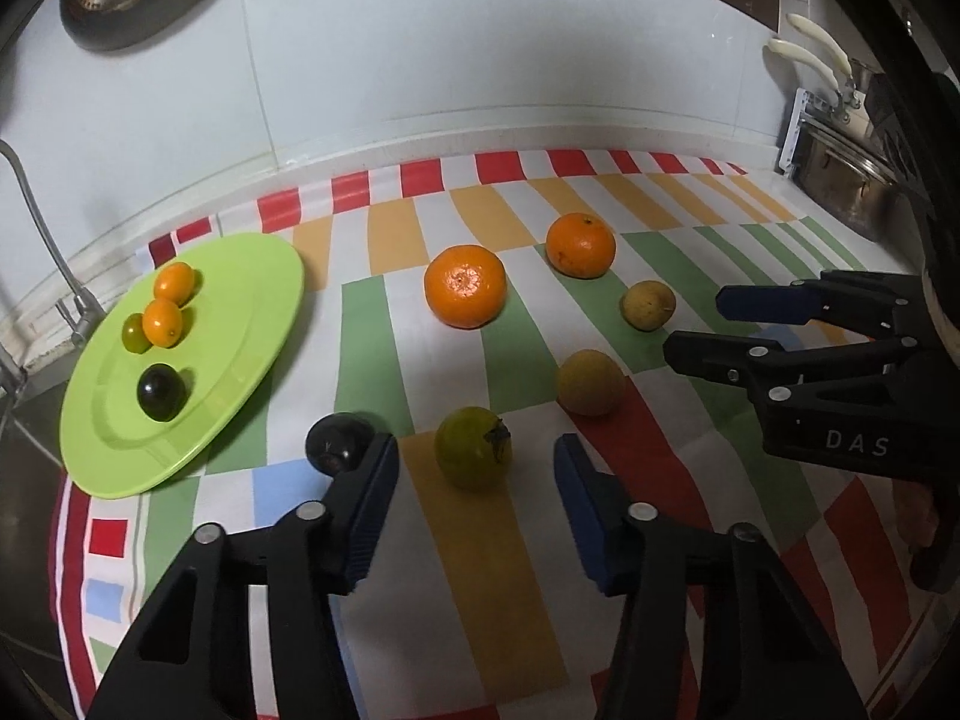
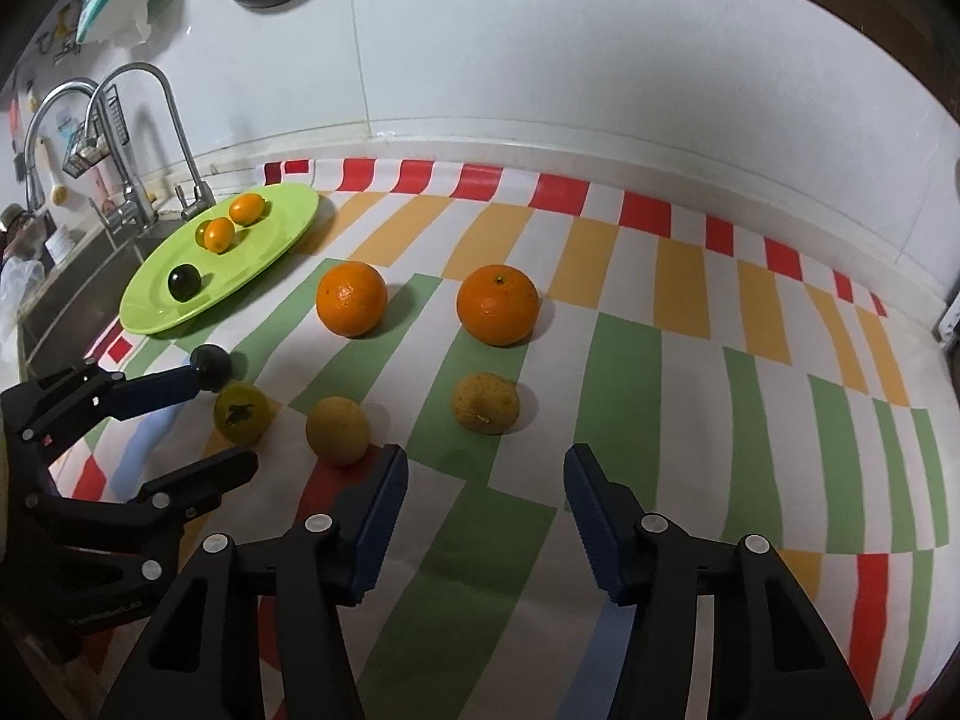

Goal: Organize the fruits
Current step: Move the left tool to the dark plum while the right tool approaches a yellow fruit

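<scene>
The left gripper (image 1: 477, 474) is held spread around the green fruit (image 1: 473, 447), apparently not yet touched; it should be centred before closing. The right gripper (image 2: 486, 480) is spread, empty. The plate (image 1: 252, 324) lies left.

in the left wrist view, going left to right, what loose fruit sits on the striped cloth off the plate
dark plum → green fruit → near yellow fruit → far yellow fruit
</scene>
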